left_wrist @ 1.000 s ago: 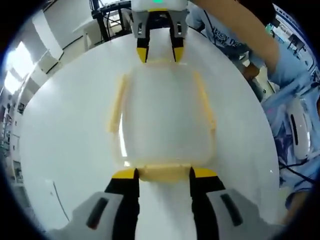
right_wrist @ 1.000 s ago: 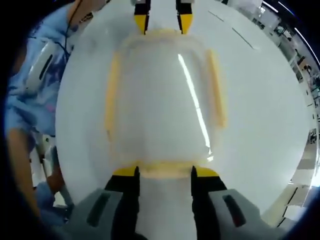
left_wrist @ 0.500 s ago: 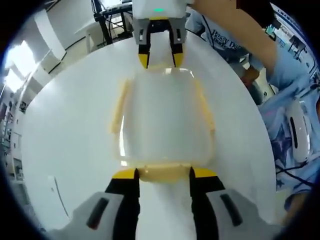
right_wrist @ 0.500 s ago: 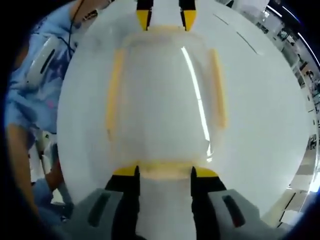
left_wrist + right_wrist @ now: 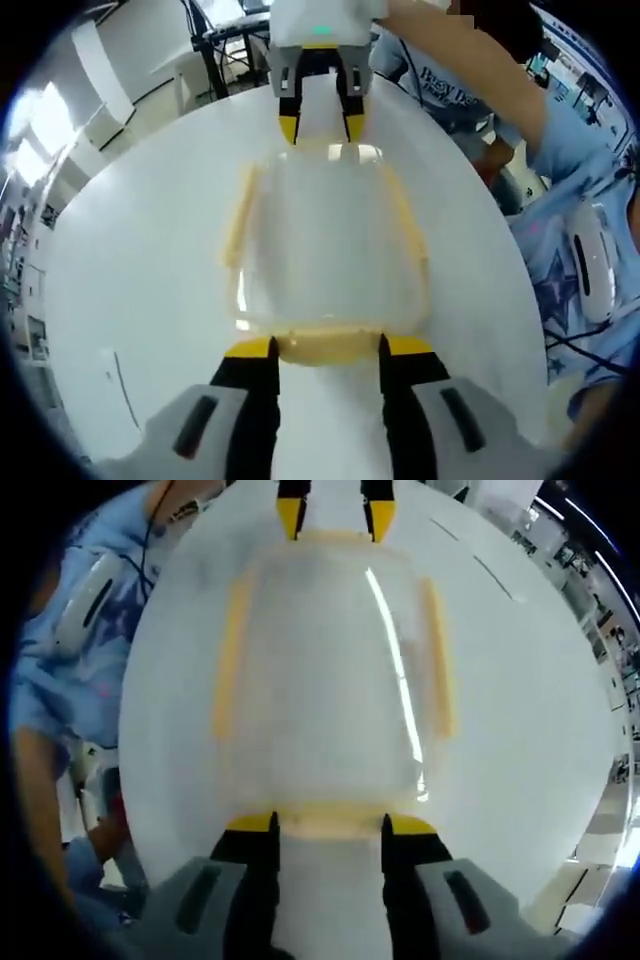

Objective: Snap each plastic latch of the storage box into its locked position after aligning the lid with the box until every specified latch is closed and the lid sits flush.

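Note:
A clear storage box (image 5: 325, 240) with its lid on lies on a white round table (image 5: 130, 290). Pale yellow latches run along its long sides (image 5: 236, 222) (image 5: 411, 228). My left gripper (image 5: 328, 347) stands open, its yellow tips on either side of the near end latch (image 5: 326, 353). At the far end, my right gripper (image 5: 320, 125) is open over the opposite end latch. In the right gripper view the box (image 5: 325, 670) lies ahead, my right gripper (image 5: 328, 825) brackets its end latch (image 5: 326, 820), and my left gripper (image 5: 335, 515) is at the top.
A person in a light blue shirt (image 5: 560, 190) stands close to the table's edge, also visible as a sleeve (image 5: 60, 630). Dark stands and furniture (image 5: 215, 40) lie beyond the table. Bare tabletop (image 5: 530, 710) surrounds the box.
Both views have shifted slightly, so the opposite gripper sits a little farther off in each. Jaw spacing and the latches between the tips look unchanged.

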`<control>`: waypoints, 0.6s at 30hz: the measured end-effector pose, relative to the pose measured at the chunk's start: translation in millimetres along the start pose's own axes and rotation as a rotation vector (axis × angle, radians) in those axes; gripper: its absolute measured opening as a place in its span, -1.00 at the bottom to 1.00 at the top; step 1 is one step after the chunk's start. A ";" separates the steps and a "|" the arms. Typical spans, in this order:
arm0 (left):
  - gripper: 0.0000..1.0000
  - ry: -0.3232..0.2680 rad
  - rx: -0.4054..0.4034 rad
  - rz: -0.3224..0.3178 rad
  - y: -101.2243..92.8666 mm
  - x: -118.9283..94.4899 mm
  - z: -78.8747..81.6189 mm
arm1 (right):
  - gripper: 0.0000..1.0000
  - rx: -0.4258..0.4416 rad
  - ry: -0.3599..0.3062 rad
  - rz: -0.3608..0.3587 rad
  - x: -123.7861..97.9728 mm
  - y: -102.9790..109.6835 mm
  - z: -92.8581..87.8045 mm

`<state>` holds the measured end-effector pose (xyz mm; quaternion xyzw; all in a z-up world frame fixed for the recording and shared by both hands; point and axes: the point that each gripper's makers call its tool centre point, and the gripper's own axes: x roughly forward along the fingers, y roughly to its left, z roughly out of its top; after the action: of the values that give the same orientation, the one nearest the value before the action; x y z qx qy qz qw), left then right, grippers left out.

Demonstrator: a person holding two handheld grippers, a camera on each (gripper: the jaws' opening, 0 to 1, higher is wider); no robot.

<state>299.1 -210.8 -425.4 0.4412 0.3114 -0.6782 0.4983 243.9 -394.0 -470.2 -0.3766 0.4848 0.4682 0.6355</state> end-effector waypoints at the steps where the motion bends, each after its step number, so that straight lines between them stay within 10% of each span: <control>1: -0.24 -0.002 0.001 0.003 -0.5 -3.5 0.5 | -0.22 0.000 -0.006 -0.002 -3.1 0.1 1.7; 18: -0.24 -0.067 -0.008 0.057 -19.8 -54.3 -8.0 | -0.22 -0.052 -0.062 -0.060 -34.7 10.0 43.5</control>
<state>288.8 -176.0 -379.7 0.4249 0.2846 -0.6767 0.5296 242.6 -358.6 -426.1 -0.3926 0.4410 0.4729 0.6540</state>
